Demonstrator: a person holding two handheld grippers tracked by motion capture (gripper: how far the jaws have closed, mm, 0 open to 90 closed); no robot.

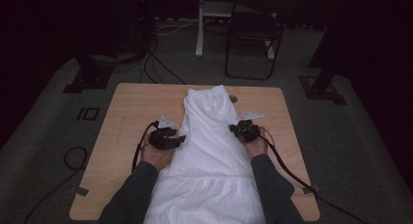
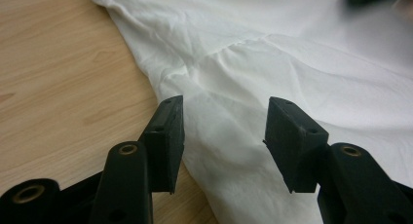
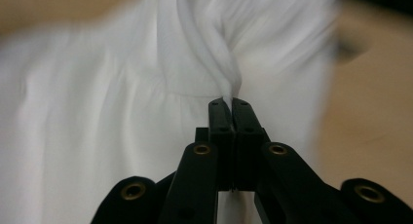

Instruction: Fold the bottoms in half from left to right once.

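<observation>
Lying lengthwise along the table, white dress (image 1: pixel 210 151); right tongs (image 3: pixel 233 103) pinch it, left tongs (image 2: pixel 223 136) gape

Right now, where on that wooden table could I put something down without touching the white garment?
Bare wood lies along the light wooden table left of the white garment, beyond the left gripper, and in a narrower strip right of the right gripper. The middle is crowded: cloth runs down it, flanked by both hands.
</observation>
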